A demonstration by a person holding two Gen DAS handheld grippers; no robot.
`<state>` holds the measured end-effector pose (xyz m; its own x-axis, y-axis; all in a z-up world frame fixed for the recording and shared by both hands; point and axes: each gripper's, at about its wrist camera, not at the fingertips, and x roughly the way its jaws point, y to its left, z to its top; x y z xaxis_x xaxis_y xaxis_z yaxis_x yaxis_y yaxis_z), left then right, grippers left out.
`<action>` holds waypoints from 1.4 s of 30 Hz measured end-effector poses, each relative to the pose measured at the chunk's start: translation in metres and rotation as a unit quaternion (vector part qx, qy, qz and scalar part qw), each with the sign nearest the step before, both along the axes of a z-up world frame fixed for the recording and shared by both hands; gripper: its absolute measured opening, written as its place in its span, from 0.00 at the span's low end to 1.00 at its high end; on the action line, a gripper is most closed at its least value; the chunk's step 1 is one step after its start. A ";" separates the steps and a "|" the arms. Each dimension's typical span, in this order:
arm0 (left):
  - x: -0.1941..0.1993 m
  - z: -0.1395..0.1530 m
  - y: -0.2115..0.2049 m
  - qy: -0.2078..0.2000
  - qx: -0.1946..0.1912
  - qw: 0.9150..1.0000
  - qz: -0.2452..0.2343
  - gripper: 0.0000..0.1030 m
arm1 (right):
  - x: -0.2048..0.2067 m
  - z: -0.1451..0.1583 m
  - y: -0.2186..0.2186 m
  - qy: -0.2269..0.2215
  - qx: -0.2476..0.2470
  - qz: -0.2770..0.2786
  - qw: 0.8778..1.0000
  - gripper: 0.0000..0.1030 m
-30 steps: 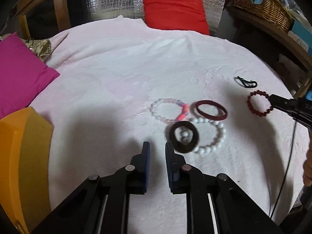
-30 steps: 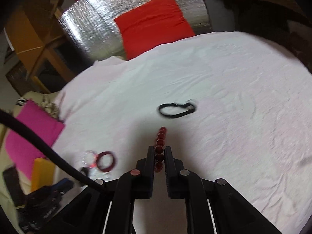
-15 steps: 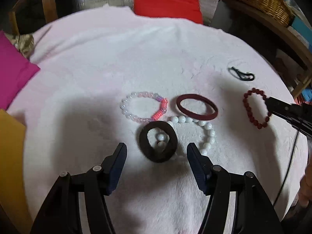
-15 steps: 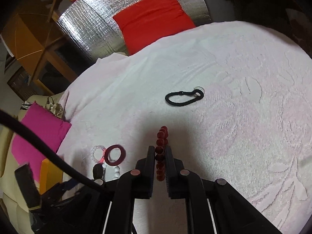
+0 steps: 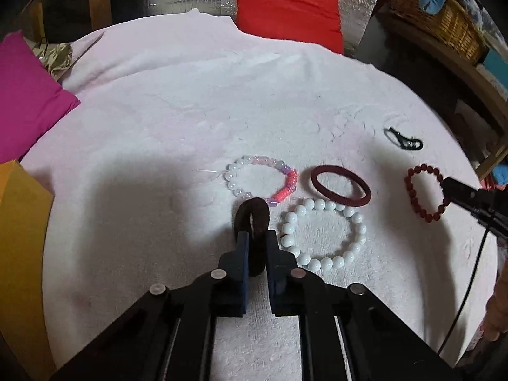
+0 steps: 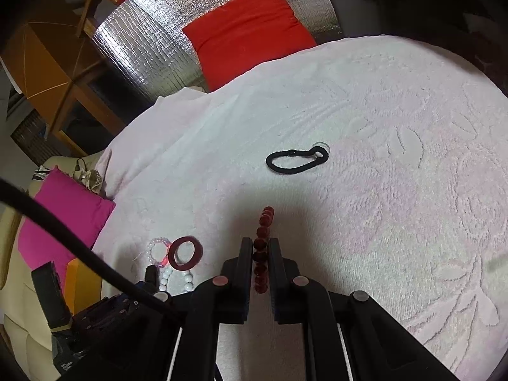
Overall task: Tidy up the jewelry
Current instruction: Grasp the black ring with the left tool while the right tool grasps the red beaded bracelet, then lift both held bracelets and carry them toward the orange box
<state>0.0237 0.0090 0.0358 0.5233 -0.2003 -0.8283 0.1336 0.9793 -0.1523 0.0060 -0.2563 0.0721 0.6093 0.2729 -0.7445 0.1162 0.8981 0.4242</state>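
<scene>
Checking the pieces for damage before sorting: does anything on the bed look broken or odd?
One thing: the pink and white beaded bracelet has a thin clear strand trailing off its left side onto the white blanket, like a loose elastic end. The white pearl bracelet and maroon band look intact.

Dark brown hair tie [image 5: 253, 222] partly hidden between gripper fingers, orange box [image 5: 19, 254] cut off at left edge, wicker basket [image 5: 444, 16] clipped upper right.

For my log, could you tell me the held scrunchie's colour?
Dark brown scrunchie; left wrist view.
</scene>
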 end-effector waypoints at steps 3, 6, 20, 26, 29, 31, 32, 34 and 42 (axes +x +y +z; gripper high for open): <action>-0.002 0.001 0.003 -0.009 0.008 1.000 0.002 0.09 | -0.001 0.000 0.001 -0.002 -0.001 0.001 1.000 0.10; 0.001 -0.006 0.007 0.000 0.006 1.000 0.004 0.09 | -0.002 0.002 0.004 -0.007 0.005 0.005 1.000 0.10; -0.010 0.021 0.022 -0.059 0.015 0.997 0.053 0.08 | -0.006 0.014 0.009 -0.040 0.037 0.020 0.998 0.10; -0.021 0.037 0.027 -0.087 0.019 0.994 0.057 0.08 | -0.009 0.019 0.005 -0.051 0.046 0.018 0.997 0.10; -0.027 0.045 0.027 -0.096 0.021 0.994 0.056 0.08 | -0.008 0.019 0.002 -0.050 0.058 0.016 0.997 0.10; -0.032 0.049 0.027 -0.102 0.024 0.993 0.056 0.08 | -0.008 0.019 0.003 -0.051 0.061 0.017 0.997 0.10; -0.033 0.050 0.026 -0.106 0.027 0.992 0.057 0.08 | -0.009 0.020 0.005 -0.053 0.060 0.019 0.997 0.10; -0.038 0.056 0.028 -0.112 0.023 0.992 0.059 0.08 | -0.009 0.022 0.009 -0.056 0.062 0.026 0.996 0.10; -0.054 0.070 0.038 -0.121 0.023 0.989 0.078 0.08 | -0.017 0.036 0.040 -0.079 0.068 0.057 0.993 0.10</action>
